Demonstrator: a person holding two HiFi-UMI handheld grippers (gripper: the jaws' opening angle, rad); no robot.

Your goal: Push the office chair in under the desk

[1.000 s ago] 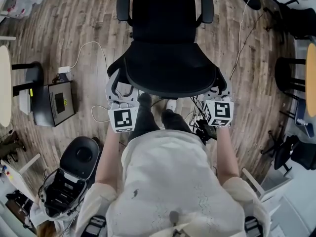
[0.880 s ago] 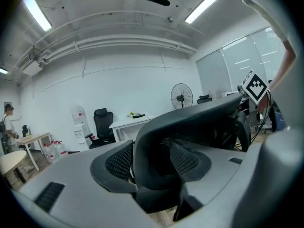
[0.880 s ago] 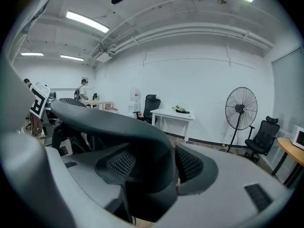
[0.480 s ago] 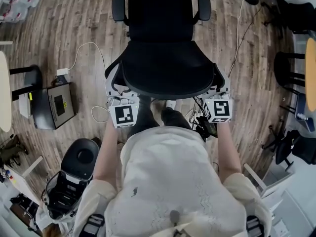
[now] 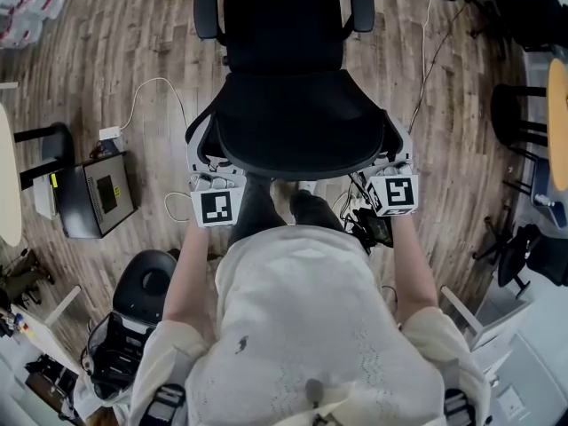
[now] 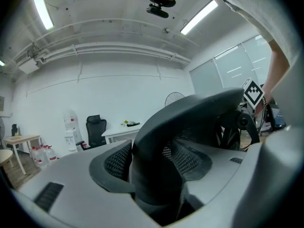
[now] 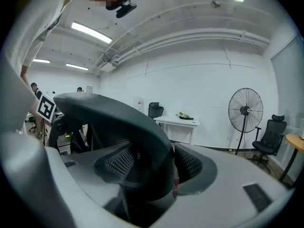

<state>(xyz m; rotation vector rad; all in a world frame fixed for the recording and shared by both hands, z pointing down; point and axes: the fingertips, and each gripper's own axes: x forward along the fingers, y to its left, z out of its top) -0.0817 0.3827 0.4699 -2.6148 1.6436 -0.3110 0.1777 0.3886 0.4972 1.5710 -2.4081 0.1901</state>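
Note:
The black office chair (image 5: pixel 284 122) stands in front of me, its backrest toward me. My left gripper (image 5: pixel 209 162) sits at the left end of the backrest's top rim and my right gripper (image 5: pixel 395 158) at the right end. In the left gripper view the rim (image 6: pixel 190 113) lies between the jaws of my left gripper (image 6: pixel 156 175). These jaws have just been opening and stand open around it. In the right gripper view the rim (image 7: pixel 118 113) fills the gap of my right gripper (image 7: pixel 152 170), which is shut on it.
On the wooden floor at the left are a black box (image 5: pixel 93 193), a white cable (image 5: pixel 146 96) and a round black seat (image 5: pixel 146 282). Stools and a yellow table edge (image 5: pixel 559 122) stand at the right. By the far wall are a white desk (image 6: pixel 121 132) and a fan (image 7: pixel 245 110).
The chair and both grippers have moved a little forward over the floor, away from me. The things on the floor at the left have slid down the picture.

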